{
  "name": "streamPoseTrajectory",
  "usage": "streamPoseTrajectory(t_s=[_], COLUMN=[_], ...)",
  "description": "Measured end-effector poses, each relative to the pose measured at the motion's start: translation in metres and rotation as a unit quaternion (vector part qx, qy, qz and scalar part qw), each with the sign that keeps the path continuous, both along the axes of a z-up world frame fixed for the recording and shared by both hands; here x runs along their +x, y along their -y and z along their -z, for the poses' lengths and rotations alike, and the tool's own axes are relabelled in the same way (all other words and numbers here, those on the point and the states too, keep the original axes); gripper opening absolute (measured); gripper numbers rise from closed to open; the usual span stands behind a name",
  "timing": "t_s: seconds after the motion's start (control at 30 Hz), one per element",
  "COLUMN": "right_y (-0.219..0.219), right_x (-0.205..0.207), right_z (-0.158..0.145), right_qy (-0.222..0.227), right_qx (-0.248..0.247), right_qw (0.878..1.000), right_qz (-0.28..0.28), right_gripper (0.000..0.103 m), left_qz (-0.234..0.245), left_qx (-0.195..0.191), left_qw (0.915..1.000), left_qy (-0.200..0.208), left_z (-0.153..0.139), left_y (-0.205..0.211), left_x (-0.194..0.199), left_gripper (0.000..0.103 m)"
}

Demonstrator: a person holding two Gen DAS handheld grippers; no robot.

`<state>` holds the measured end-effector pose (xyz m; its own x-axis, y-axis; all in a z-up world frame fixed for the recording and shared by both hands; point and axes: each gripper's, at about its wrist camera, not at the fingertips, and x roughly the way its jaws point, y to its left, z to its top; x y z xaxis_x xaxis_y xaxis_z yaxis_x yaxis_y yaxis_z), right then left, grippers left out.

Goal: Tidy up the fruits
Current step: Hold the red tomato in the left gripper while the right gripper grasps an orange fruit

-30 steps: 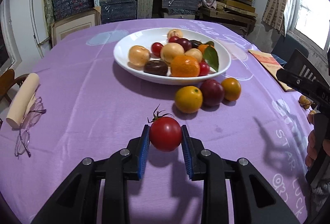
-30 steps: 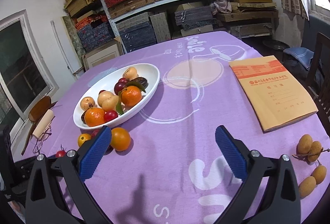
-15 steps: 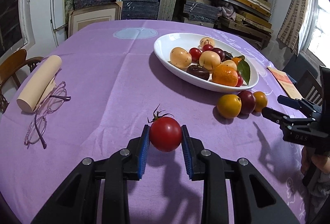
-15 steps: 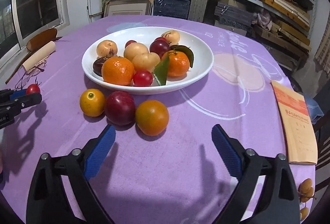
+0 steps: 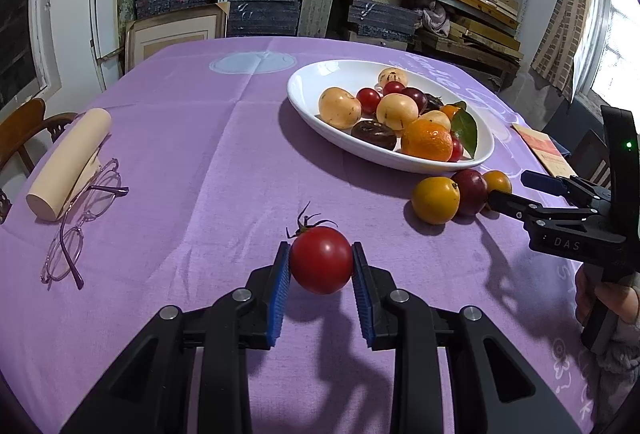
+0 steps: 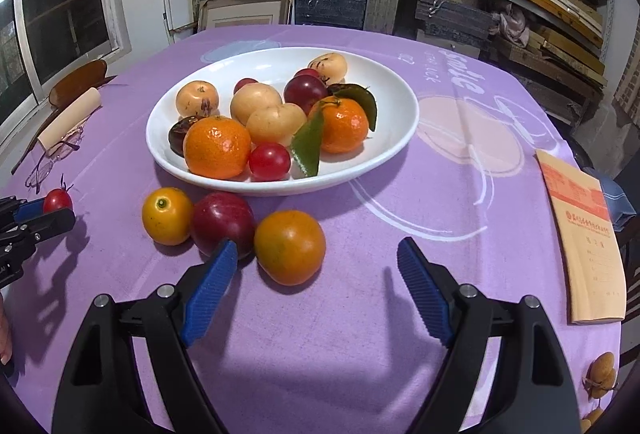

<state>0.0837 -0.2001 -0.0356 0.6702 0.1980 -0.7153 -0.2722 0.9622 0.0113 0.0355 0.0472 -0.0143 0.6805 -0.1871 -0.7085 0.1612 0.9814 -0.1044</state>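
My left gripper (image 5: 320, 266) is shut on a red tomato (image 5: 321, 260) with a green stem, held just above the purple cloth; it also shows at the left edge of the right wrist view as the tomato (image 6: 57, 200). A white bowl (image 6: 400, 138) holds several fruits. In front of it lie a yellow-orange fruit (image 6: 167, 216), a dark red plum (image 6: 222, 224) and an orange-green fruit (image 6: 289, 246). My right gripper (image 6: 316, 248) is closing around the orange-green fruit, which sits near the left pad; neither pad touches it.
Glasses (image 5: 80, 218) and a cream roll (image 5: 70, 162) lie at the table's left side, with a wooden chair (image 5: 24, 126) beyond. A yellow booklet (image 6: 584, 242) and small brown fruits (image 6: 600, 376) lie at the right. Shelves of boxes stand behind the table.
My right gripper swung left from the booklet side to the three loose fruits and its jaws narrowed. My left gripper shifted sideways with the tomato still held.
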Motion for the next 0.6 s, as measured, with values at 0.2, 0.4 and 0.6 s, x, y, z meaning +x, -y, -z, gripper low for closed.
streamPoseTrajectory(t_s=[0.2, 0.4, 0.6], right_y=[0.012, 0.007, 0.008], right_x=[0.008, 0.014, 0.024], right_z=[0.006, 0.008, 0.010], right_qy=[-0.031, -0.038, -0.046], right_qx=[0.039, 0.038, 0.047], right_qw=[0.999, 0.999, 0.998], right_qz=[-0.001, -0.005, -0.005], right_gripper=[0.054, 0.054, 0.050], left_qz=[0.001, 0.003, 0.000], left_qx=[0.000, 0.003, 0.001], left_qw=[1.0000, 1.0000, 1.0000], left_qy=[-0.002, -0.007, -0.010], left_z=[0.001, 0.003, 0.004], left_y=[0.001, 0.003, 0.001], left_x=[0.000, 0.001, 0.003], left_gripper=[0.030, 0.030, 0.030])
